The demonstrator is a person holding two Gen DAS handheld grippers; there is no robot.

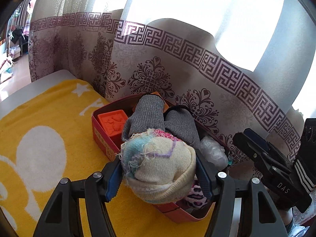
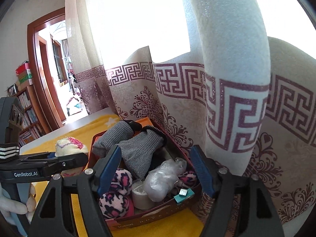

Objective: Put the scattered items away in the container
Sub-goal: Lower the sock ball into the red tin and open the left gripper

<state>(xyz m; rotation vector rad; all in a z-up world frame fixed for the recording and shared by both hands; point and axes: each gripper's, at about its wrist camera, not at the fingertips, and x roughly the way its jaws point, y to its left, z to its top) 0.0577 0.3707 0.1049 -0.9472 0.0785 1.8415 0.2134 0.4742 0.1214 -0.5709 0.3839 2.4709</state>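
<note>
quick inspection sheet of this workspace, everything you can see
surface: yellow towel with white shapes over a pale table
job's things: red box holds grey gloves, pink patterned socks, orange block, plastic wrap, tape roll
clutter: nothing seen
grippers: left gripper shut on cream knit sock by the box; right gripper open over the box, empty
cables: nothing seen
surroundings: patterned curtain, bookshelf, doorway
</note>
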